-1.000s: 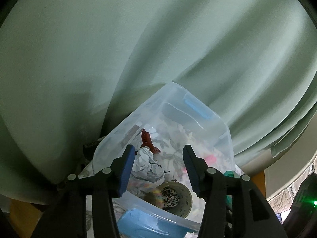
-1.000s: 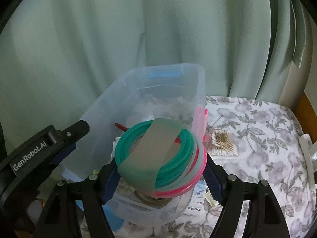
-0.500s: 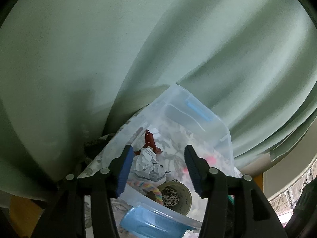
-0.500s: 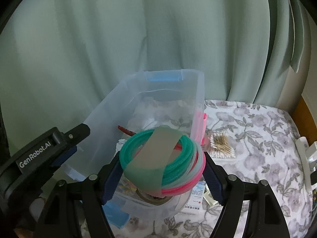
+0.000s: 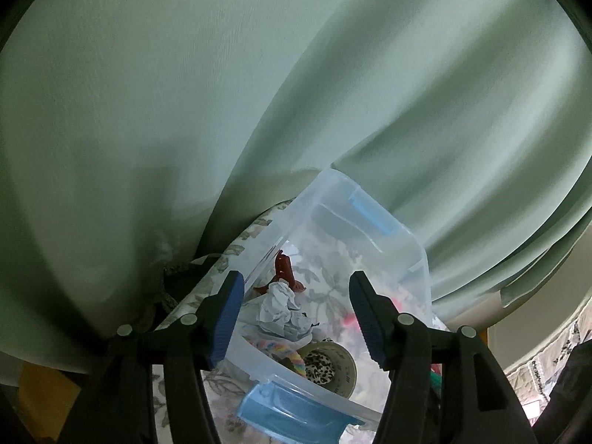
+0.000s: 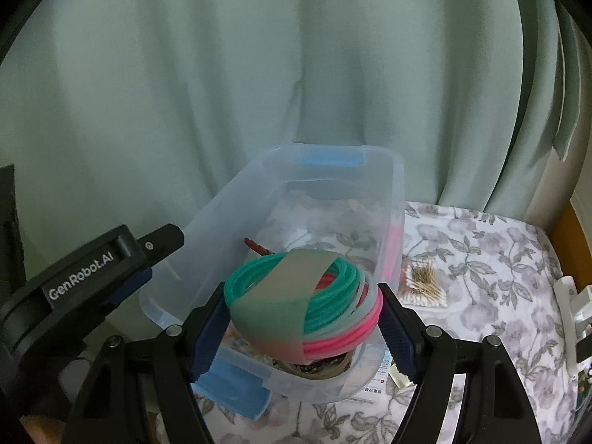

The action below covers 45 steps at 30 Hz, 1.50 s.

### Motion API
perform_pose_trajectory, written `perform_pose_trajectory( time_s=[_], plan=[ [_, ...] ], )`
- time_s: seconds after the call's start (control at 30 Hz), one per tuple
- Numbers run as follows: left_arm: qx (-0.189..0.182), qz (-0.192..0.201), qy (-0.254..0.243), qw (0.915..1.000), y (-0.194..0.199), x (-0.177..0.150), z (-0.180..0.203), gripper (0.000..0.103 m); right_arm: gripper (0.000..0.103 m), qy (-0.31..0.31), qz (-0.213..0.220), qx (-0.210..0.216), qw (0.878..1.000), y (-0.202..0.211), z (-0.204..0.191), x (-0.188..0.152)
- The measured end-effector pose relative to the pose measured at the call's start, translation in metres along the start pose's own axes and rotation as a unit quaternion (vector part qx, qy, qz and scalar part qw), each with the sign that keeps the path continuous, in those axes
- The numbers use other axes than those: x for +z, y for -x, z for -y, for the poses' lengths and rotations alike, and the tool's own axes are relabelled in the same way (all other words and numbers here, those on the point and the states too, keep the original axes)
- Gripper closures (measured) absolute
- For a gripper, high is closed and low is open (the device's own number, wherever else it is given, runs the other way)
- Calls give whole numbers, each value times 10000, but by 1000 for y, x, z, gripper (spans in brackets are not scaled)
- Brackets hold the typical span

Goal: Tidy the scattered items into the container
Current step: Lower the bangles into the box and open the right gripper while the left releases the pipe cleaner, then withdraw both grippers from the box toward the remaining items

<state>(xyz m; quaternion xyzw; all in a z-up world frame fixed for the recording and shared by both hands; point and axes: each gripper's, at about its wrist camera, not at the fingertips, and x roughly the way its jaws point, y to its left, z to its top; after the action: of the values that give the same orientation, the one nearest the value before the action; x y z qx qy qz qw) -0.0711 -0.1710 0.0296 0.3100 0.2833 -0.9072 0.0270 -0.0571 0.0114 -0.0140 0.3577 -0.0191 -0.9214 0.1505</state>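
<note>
A clear plastic bin with blue latches stands on a floral cloth. My right gripper is shut on a coil of teal and pink rings wrapped in a grey band, held over the bin's near end. My left gripper hovers above the bin. Its jaws are opening and nothing is between them. Below it in the bin lie crumpled white paper, a red-brown hair clip, a rainbow-striped piece and a tape roll. The left gripper's body shows left of the bin.
A pack of cotton swabs lies on the floral cloth right of the bin. A small printed packet sits by the bin's near right corner. A white object lies at the far right. A green curtain hangs close behind.
The left gripper's jaws have spread a little wider, and more of the bin's near rim shows beneath it. The right gripper still holds the ring coil over the bin.
</note>
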Motion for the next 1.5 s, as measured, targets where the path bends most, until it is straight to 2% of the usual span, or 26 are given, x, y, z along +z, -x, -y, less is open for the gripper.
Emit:
perform_pose_trajectory(
  time_s=[0.27,0.43,0.77,1.03,1.23,1.5],
  plan=[
    [22,56,-21,10000,9,1,2,38,23,-123,4,-20,9999,4,3,1],
    [39,75,-34,10000,12,3,3,38,9,-120,151,-33,9998,11,4,4],
    [72,221,-213,9995,33,6,15,38,8,-275,293,-6,9992,28,10,8],
    [-28,466,-633,9969,68,3,48,38,8,-428,604,18,9973,66,21,13],
    [-271,635,-1111,9914,103,-8,85,37,8,-609,926,40,9938,105,35,15],
    [-539,772,-1487,9844,139,-23,121,37,8,-867,1280,-21,9880,155,61,8]
  ],
)
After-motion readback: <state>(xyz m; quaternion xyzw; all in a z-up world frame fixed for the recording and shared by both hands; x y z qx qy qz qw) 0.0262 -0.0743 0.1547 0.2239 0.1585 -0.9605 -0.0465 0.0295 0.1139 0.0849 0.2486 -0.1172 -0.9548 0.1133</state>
